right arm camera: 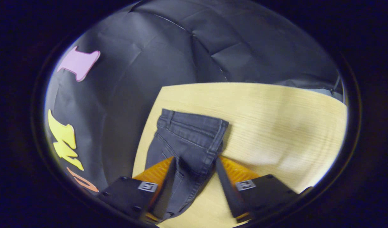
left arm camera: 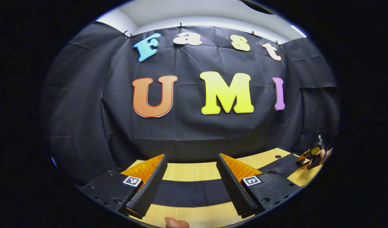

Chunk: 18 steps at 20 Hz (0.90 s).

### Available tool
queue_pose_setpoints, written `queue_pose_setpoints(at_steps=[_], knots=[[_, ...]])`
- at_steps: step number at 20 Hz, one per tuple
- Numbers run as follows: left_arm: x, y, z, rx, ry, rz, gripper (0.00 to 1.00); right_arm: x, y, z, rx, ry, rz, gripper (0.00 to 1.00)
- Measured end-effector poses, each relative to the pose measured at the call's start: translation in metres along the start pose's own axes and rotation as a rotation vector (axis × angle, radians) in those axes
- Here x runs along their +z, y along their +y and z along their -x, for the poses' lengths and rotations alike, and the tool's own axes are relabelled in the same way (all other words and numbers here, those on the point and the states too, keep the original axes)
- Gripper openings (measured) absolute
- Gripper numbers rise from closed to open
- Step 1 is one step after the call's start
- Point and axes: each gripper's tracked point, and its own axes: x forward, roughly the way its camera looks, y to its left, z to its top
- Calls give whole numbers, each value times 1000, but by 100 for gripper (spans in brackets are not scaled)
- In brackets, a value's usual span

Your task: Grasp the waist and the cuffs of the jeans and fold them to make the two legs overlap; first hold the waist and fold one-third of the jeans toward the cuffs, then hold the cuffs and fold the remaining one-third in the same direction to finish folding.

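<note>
Dark grey jeans [left arm camera: 187, 191] lie as a flat band across the wooden table [left arm camera: 194, 172]. In the left gripper view my left gripper [left arm camera: 191, 155] is open and hovers over that band, with nothing between its fingers. Far to the right, a hand holds the right gripper [left arm camera: 311, 155] at the end of the jeans. In the right gripper view the waist end of the jeans [right arm camera: 194, 129] lies on the table [right arm camera: 276, 120]. The right gripper [right arm camera: 195, 159] stands open astride it, one finger on each side of a raised fold of denim.
The booth's black cloth wall [left arm camera: 194, 133] hangs close behind the table's far edge. Bare wood stretches to the right of the waist [right arm camera: 292, 133]. A fingertip [left arm camera: 176, 223] pokes in at the bottom of the left gripper view.
</note>
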Motion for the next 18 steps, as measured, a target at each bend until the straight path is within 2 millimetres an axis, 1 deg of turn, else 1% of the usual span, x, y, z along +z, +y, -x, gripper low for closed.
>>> queue_pose_setpoints(at_steps=[1, 2, 3, 4, 7, 8, 9, 10, 12, 13, 15, 16, 17, 18], knots=[[-1, 2, 2, 4, 7, -1, 100, 2, -4, -3, -3, -2, -40, 37], [-1, 4, 4, 9, 10, 2, 100, 4, -2, -1, 26, -1, -69, 40], [0, 4, 5, 12, 10, 11, 100, 2, -3, -1, 37, -1, -80, 21], [1, 6, 6, 13, 12, 20, 100, 3, -3, -5, 36, -22, -68, 8], [3, 10, 7, 21, 11, 28, 100, 3, -6, -1, -40, -53, 55, 1], [3, 11, 7, 24, 10, 27, 100, 5, -5, 1, -62, -58, 114, 0], [2, 13, 7, 28, 13, 26, 100, 8, -3, 6, -70, -74, 171, 1], [0, 14, 7, 32, 16, 26, 100, 11, 4, 13, -64, -96, 242, 1], [-4, 17, 6, 37, 26, 31, 100, 19, 27, 27, -53, -158, 422, 0], [-6, 18, 6, 40, 33, 36, 100, 17, 36, 31, -45, -186, 504, 1], [-14, 18, 5, 40, 53, 40, 100, 11, 59, 44, -6, -238, 673, 0], [-18, 20, 5, 42, 64, 38, 100, 10, 67, 55, 18, -266, 748, 3], [-21, 21, 6, 44, 72, 38, 100, 9, 77, 62, 46, -286, 815, 1], [-24, 22, 6, 45, 78, 42, 100, 7, 88, 72, 74, -305, 874, 1]])
